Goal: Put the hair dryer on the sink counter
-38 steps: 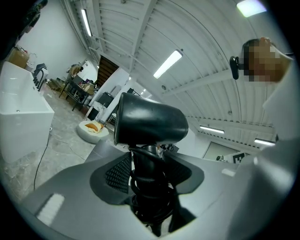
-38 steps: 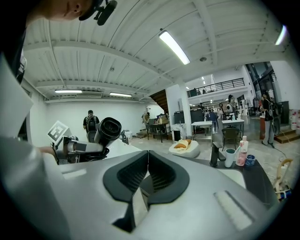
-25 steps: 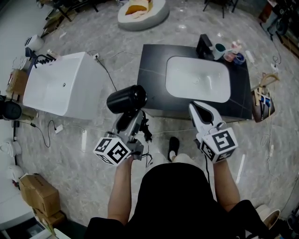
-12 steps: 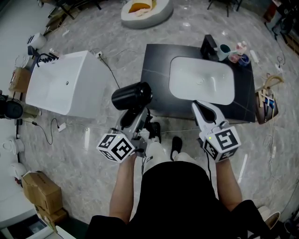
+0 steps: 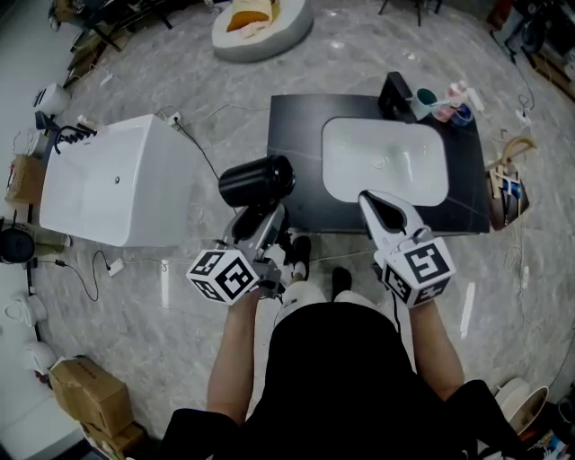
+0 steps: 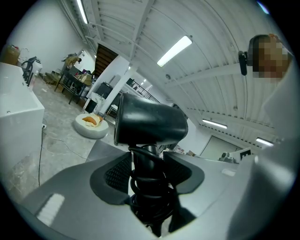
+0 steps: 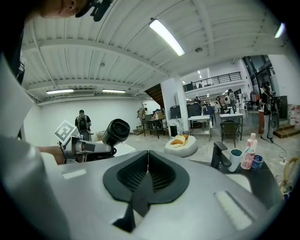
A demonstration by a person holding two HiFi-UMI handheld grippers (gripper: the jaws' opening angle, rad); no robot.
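Observation:
My left gripper (image 5: 260, 216) is shut on the handle of a black hair dryer (image 5: 257, 181), with its cord wound round the handle. The dryer's barrel (image 6: 149, 124) stands upright above the jaws. It hangs in the air just off the left front corner of the dark sink counter (image 5: 296, 153), which carries a white basin (image 5: 384, 162). My right gripper (image 5: 378, 204) is shut with nothing in it, over the counter's front edge by the basin; its pads (image 7: 148, 174) meet. The dryer (image 7: 115, 131) also shows at the left of the right gripper view.
A black faucet (image 5: 394, 92), a cup (image 5: 422, 97) and bottles (image 5: 456, 94) stand at the counter's back right. A white bathtub (image 5: 112, 180) is to the left, with cables on the floor. A round cushion (image 5: 260, 20) lies beyond. Bags (image 5: 505, 189) sit to the counter's right.
Both grippers have moved forward toward the counter. The hair dryer now hangs closer to the counter's left front corner, still held the same way.

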